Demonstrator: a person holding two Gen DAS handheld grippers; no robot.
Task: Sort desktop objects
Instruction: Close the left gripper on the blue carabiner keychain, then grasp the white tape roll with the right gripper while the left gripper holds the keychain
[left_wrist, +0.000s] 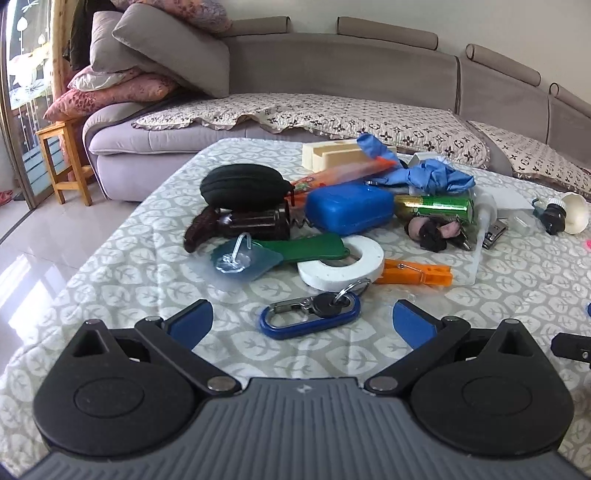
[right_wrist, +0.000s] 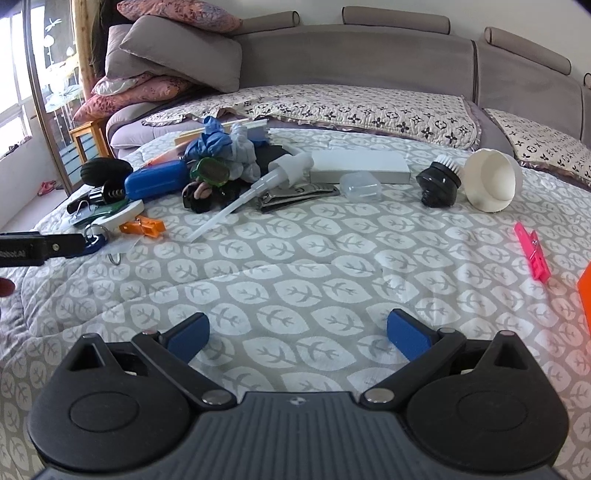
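Note:
A pile of small objects lies on the leaf-patterned cloth (left_wrist: 129, 280). In the left wrist view my left gripper (left_wrist: 303, 323) is open, its blue pads either side of a blue carabiner with keys (left_wrist: 310, 317). Behind it lie a white tape roll (left_wrist: 343, 266), an orange clothespin (left_wrist: 421, 273), a green paddle (left_wrist: 306, 247), a blue box (left_wrist: 349, 206), a green battery (left_wrist: 436, 208) and a black pouch (left_wrist: 240, 186). My right gripper (right_wrist: 297, 334) is open and empty over bare cloth. A pink clothespin (right_wrist: 533, 256) lies to its right.
A white cup (right_wrist: 491, 181), black brush head (right_wrist: 439, 181), white flat box (right_wrist: 362, 166), nail clipper (right_wrist: 295, 195) and pump tube (right_wrist: 251, 195) lie ahead of the right gripper. An orange thing (right_wrist: 585, 291) is at the right edge. A grey sofa (left_wrist: 332, 74) stands behind.

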